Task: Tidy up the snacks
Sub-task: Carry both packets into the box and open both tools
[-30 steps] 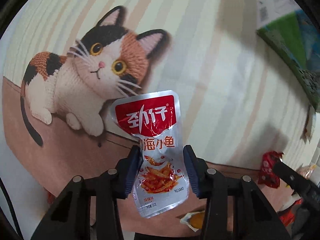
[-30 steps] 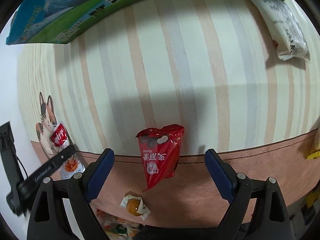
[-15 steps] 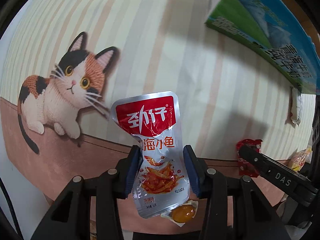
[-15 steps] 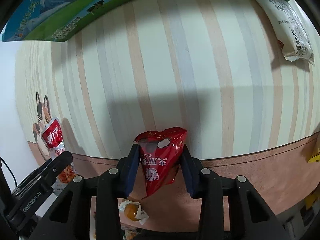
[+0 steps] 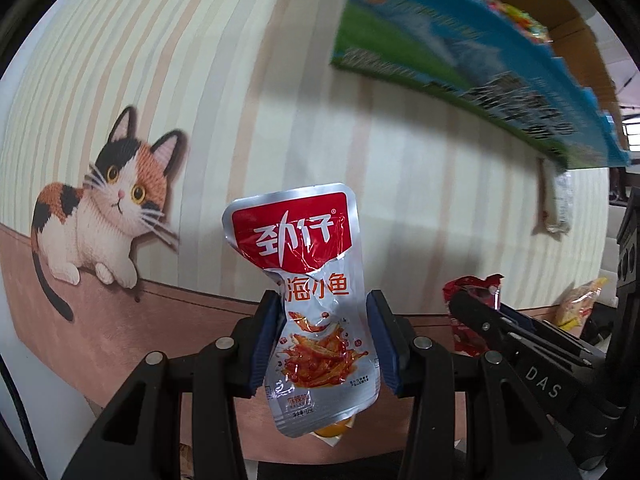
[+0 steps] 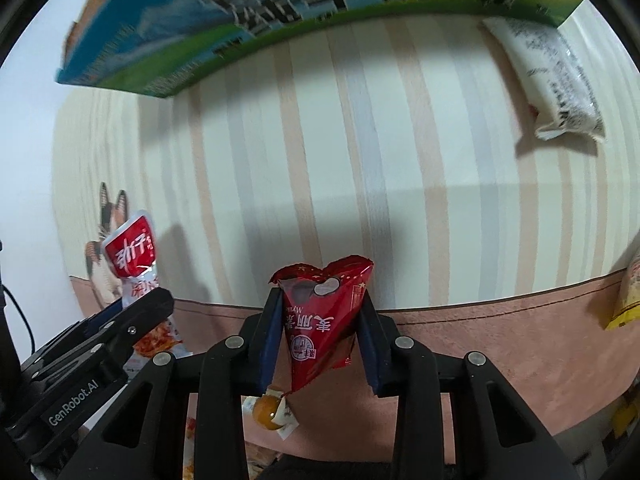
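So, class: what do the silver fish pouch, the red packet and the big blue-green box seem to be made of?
Fish pouch: probably foil-laminated plastic; silvery, glossy, creased, with glare.
Red packet: likely thin plastic film; shiny, wrinkled, crimped top.
Box: printed cardboard, it seems; flat stiff sides, plain brown inner flaps.

The silver pouch is glossy foil-like film, creased and catching highlights. The red packet is shiny crinkled plastic wrap. The left gripper and the right gripper are matt black plastic with metal screw heads and dull blue pads. The striped cloth with its cat print looks matt and softly woven. The box is printed cardboard, slightly glossy, and the white wrapper is matt film.
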Action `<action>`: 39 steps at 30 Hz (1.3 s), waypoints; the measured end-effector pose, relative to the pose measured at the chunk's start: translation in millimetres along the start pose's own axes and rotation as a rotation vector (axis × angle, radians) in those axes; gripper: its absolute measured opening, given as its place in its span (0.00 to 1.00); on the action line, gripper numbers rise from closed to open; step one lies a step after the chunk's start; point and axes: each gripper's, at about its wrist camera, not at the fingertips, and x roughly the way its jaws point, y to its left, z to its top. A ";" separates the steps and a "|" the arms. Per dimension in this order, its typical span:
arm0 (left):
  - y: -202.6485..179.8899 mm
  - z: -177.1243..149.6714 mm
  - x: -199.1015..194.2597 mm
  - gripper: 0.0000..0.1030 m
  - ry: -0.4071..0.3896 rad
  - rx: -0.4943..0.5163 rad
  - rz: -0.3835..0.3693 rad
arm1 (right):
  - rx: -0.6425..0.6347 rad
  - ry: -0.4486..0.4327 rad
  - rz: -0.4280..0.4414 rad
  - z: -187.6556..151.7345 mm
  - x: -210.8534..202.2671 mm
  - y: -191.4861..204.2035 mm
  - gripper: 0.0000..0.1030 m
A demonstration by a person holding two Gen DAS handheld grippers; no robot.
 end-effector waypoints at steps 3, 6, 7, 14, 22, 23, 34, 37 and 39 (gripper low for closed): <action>-12.1 5.6 -14.8 0.41 -0.023 0.016 -0.019 | -0.002 -0.017 0.028 1.4 -14.0 -3.5 0.36; -15.8 12.7 -27.4 0.41 -0.046 0.033 -0.040 | -0.004 -0.040 0.064 0.4 -34.8 -6.4 0.36; -21.1 14.3 -35.8 0.41 -0.056 0.040 -0.051 | -0.005 -0.050 0.078 0.2 -43.9 -8.0 0.36; -36.0 46.9 -98.3 0.41 -0.119 0.107 -0.139 | -0.019 -0.171 0.155 14.6 -128.4 -21.2 0.36; -92.2 122.6 -144.3 0.41 -0.184 0.200 -0.113 | -0.025 -0.341 0.131 80.9 -217.2 -30.9 0.36; -95.1 131.8 -144.4 0.41 -0.184 0.201 -0.103 | -0.021 -0.362 0.111 95.3 -224.0 -33.6 0.36; -99.7 214.2 -66.0 0.41 -0.041 0.165 0.011 | 0.035 -0.364 -0.031 222.3 -203.8 -68.7 0.36; -96.7 219.5 -50.9 0.41 -0.018 0.155 0.025 | 0.047 -0.351 -0.046 239.3 -193.5 -77.3 0.36; -96.2 220.9 -42.0 0.41 0.003 0.155 0.035 | 0.052 -0.345 -0.055 246.4 -187.8 -81.3 0.36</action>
